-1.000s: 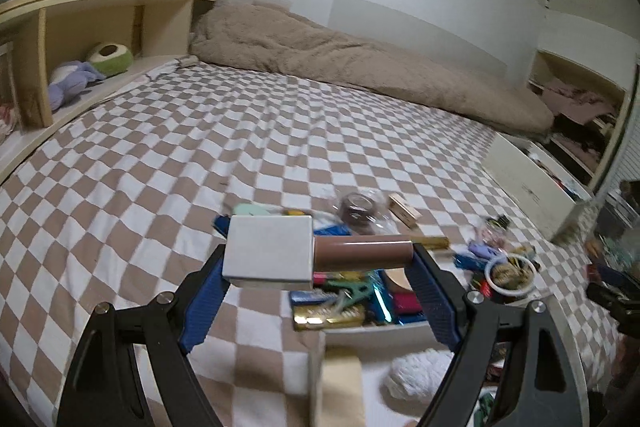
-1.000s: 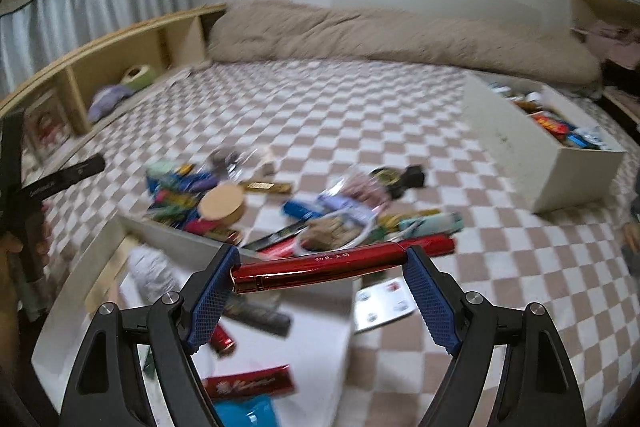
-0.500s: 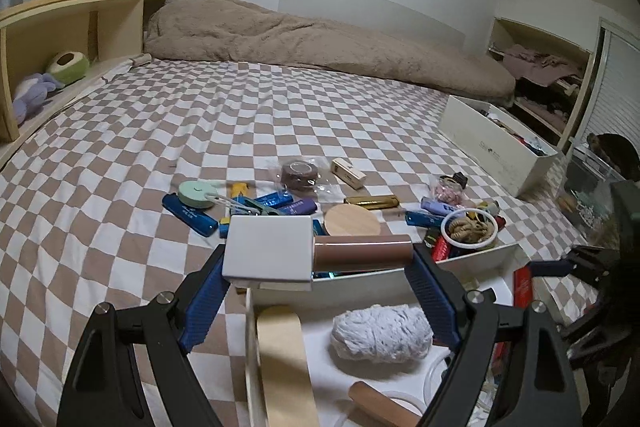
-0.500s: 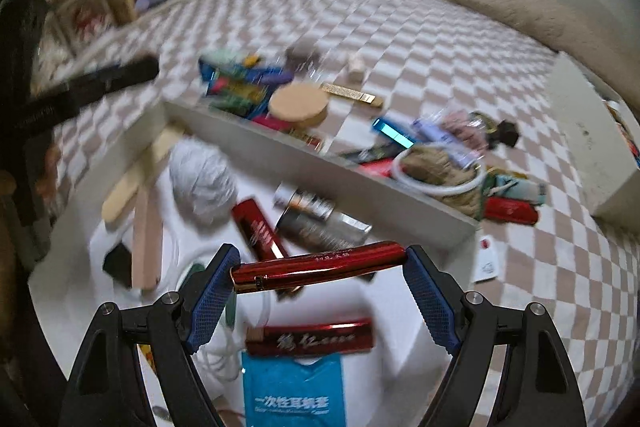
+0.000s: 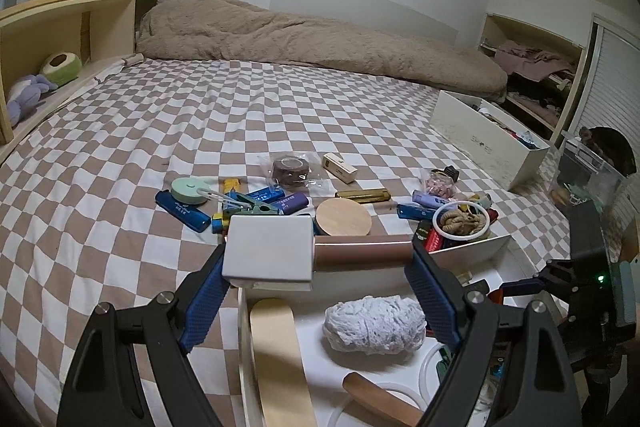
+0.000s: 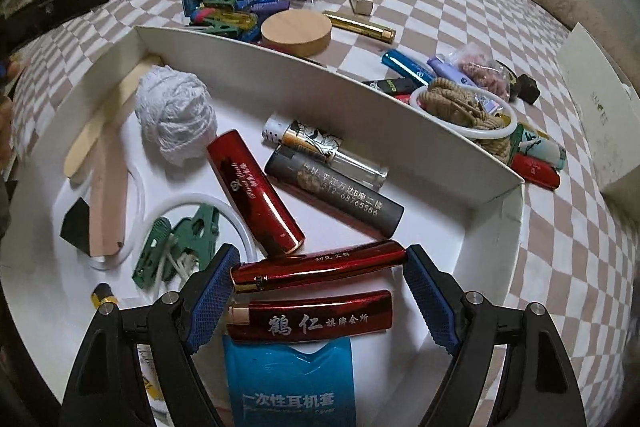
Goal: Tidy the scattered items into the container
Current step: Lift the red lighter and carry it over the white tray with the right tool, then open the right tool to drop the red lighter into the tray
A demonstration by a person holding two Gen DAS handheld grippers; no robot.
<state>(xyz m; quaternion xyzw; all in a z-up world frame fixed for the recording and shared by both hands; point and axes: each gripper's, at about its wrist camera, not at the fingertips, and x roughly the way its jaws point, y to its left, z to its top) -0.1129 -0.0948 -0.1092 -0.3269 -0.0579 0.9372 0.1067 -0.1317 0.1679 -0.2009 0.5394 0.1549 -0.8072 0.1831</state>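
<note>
The right gripper (image 6: 319,279) clamps a slim red lighter (image 6: 318,263) end to end between its blue pads, low over the white box (image 6: 496,239). Just under it lie another red lighter (image 6: 310,315) with white lettering and a blue packet (image 6: 288,383); further in are a third red lighter (image 6: 254,195), a grey tube (image 6: 336,193), green clips (image 6: 180,243) inside a white ring, a ball of white yarn (image 6: 174,115) and wooden sticks along the left wall. The left gripper (image 5: 318,267) grasps a white block with a pinkish-brown handle (image 5: 312,253), pressed end to end between its pads, over the box's far left corner. Beyond the box wall, scattered on the checked bedspread (image 5: 120,155), lie a wooden disc (image 5: 343,216), blue lighters, a gold lighter (image 5: 362,195), a roll of brown tape (image 5: 291,169) in a bag and a ring holding rope (image 5: 462,221).
</note>
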